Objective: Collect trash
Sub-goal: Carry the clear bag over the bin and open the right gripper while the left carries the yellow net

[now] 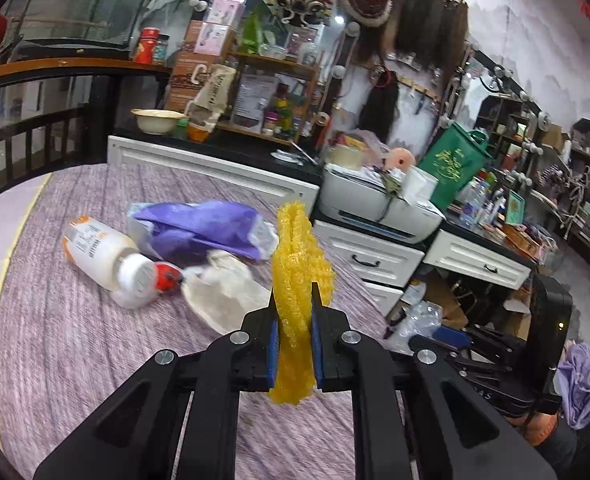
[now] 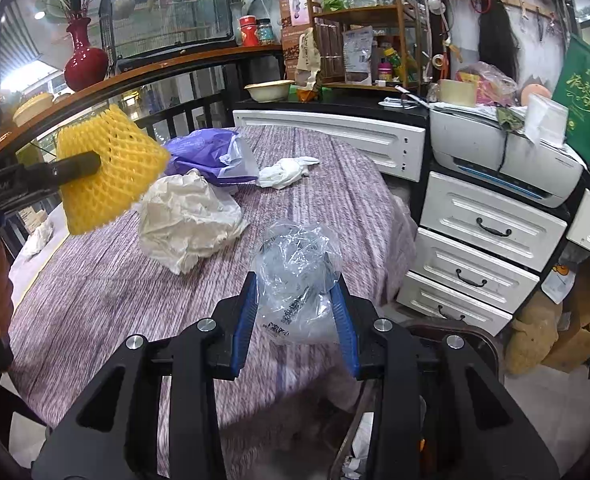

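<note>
Both grippers are loaded above the round table with the purple striped cloth. The left gripper pinches a yellow foam fruit net, squeezed flat between its blue pads, most of the net flopping free above the fingers. The right gripper is closed around a crumpled clear plastic bag, near the table's edge on the drawer side.

Still lying on the table are a white plastic bottle with an orange label on its side, a purple plastic bag just beside it, crumpled white paper near the middle, and a white wad of tissue toward the far edge, apart from the rest.

My worry is the clear bag: it is slick and springy, and the fingers seem to hold only its bulge, so a quick swing could let it squirt out onto the floor beside the table. The foam net is light and held by a narrow strip; it could tear or slide free if it brushes anything. I see no bin in either view, so I cannot tell where the loads should go.
</note>
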### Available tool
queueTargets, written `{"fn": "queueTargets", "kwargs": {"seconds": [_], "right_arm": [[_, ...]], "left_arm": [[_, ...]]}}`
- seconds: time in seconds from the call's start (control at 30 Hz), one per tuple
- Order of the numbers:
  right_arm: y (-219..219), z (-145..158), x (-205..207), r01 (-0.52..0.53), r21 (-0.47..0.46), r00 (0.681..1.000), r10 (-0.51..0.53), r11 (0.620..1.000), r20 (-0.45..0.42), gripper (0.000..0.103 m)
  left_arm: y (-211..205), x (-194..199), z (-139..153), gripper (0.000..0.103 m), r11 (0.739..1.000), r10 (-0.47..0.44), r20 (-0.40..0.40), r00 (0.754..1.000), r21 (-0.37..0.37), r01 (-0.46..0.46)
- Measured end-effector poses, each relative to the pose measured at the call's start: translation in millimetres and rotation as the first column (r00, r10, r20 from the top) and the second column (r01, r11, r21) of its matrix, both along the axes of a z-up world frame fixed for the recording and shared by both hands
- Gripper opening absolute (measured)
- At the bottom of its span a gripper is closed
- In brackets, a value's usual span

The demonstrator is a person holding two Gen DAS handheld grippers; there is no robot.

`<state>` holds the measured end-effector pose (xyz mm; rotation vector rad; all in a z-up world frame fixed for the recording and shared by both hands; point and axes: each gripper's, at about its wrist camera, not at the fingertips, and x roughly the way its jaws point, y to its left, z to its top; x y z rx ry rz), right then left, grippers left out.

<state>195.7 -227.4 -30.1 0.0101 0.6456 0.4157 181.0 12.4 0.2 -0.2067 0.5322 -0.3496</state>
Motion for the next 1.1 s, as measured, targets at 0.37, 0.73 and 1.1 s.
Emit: {"fn": "queueTargets", "kwargs": {"seconds": [0.37,0.73,1.1], "right_arm": [[-60.9,-23.1,-32.4,0.119,0.003,0.992,-0.119,0.993,-0.03,0.037],[-129.5,-91.1,-30.1,0.307,-0.076,0.935,-0.316,0.949,-0.164,0.037],[-160.3,-163.7,-15.1,0.408,-0.096,0.854,-0.417,0.908,-0.312,0.038]], "left_arm": [[-68.8,-15.6,-13.6,0.013,0.99,-0.133,-0.049,0.99,-0.056,0.131],[-140.7,-24.8,-30.9,0.013,0.97,-0.243,-0.088,0.966,-0.02,0.243],[-188.1,-16.3,-62.9,0.013,0.951,-0.293,-0.173,0.94,0.049,0.306]]}}
